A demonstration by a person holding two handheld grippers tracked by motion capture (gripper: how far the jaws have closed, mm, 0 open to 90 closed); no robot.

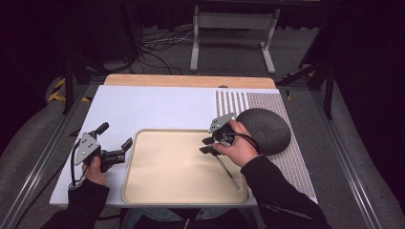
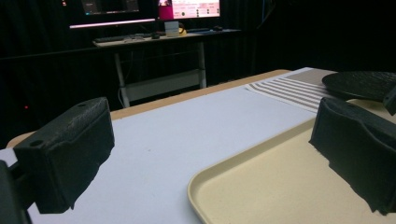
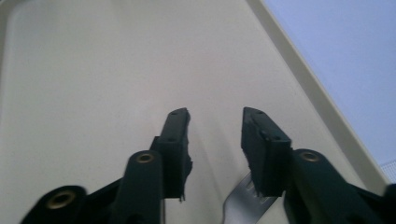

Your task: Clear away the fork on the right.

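Note:
A beige tray (image 1: 167,130) lies in the middle of the white board. A metal fork (image 1: 228,172) rests on the tray's right part, its handle toward the near edge. My right gripper (image 1: 204,146) hovers low over the tray, pointing left. Its jaws stand apart with nothing pressed between them. In the right gripper view the fork's tines (image 3: 240,198) lie on the tray (image 3: 299,70) just below the right gripper (image 3: 212,126). My left gripper (image 1: 115,135) is at the tray's left rim, wide open and holding nothing; in the left gripper view the left gripper (image 2: 210,158) straddles the tray's corner (image 2: 224,163).
A dark grey dome-shaped object (image 1: 265,129) sits on a striped mat (image 1: 229,102) right behind the right hand, also seen as the dome (image 2: 359,84) beyond the mat (image 2: 285,88). The white board (image 1: 153,105) stretches behind and left of the tray. A desk with screens stands across the room.

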